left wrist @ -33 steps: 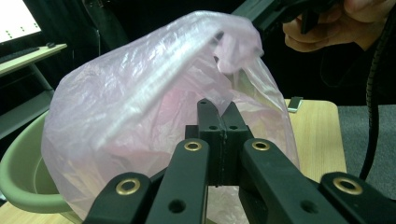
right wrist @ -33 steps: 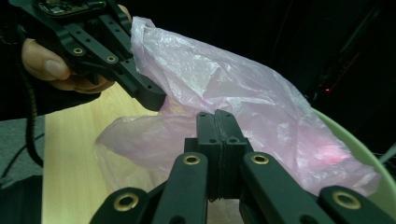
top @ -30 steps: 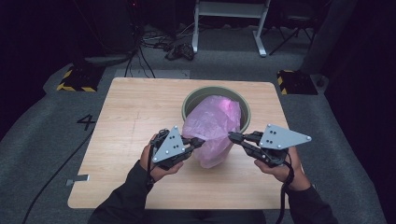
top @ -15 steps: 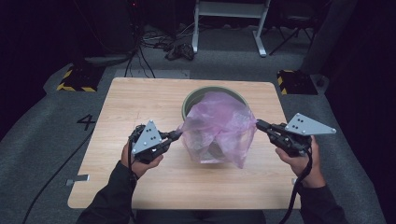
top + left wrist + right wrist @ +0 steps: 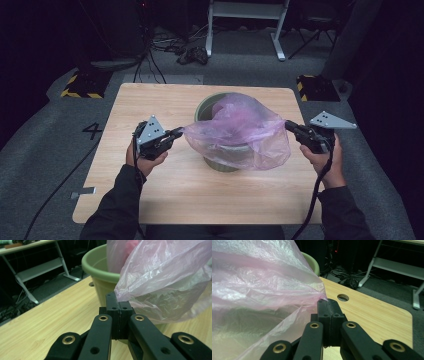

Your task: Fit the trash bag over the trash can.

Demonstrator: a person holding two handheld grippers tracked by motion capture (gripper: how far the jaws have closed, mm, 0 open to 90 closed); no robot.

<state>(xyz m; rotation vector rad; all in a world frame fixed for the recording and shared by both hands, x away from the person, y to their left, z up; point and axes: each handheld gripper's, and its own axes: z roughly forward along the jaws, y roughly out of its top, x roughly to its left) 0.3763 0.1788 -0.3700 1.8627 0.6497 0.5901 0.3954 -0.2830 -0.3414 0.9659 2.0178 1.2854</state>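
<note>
The left hand-held gripper [image 5: 179, 133] and the right hand-held gripper [image 5: 289, 125] are each clamping one side of a pink plastic bag [image 5: 240, 131], its mouth spreading over the green bucket [image 5: 206, 106] that is standing nearer the table's [image 5: 150, 200] far edge than its near one.

I see a light wooden table [image 5: 165, 200] with rounded corners standing on grey carpet floor [image 5: 45, 165]. A green bucket [image 5: 220, 164] stands directly on the table, a little beyond its middle, its base resting on the wood. In the right gripper view I make out a round hole [image 5: 342, 297] cut through the tabletop near the far edge. On the floor to the left of the table I read a painted number four [image 5: 93, 131], and a strip of tape [image 5: 82, 192] lies nearer.
</note>
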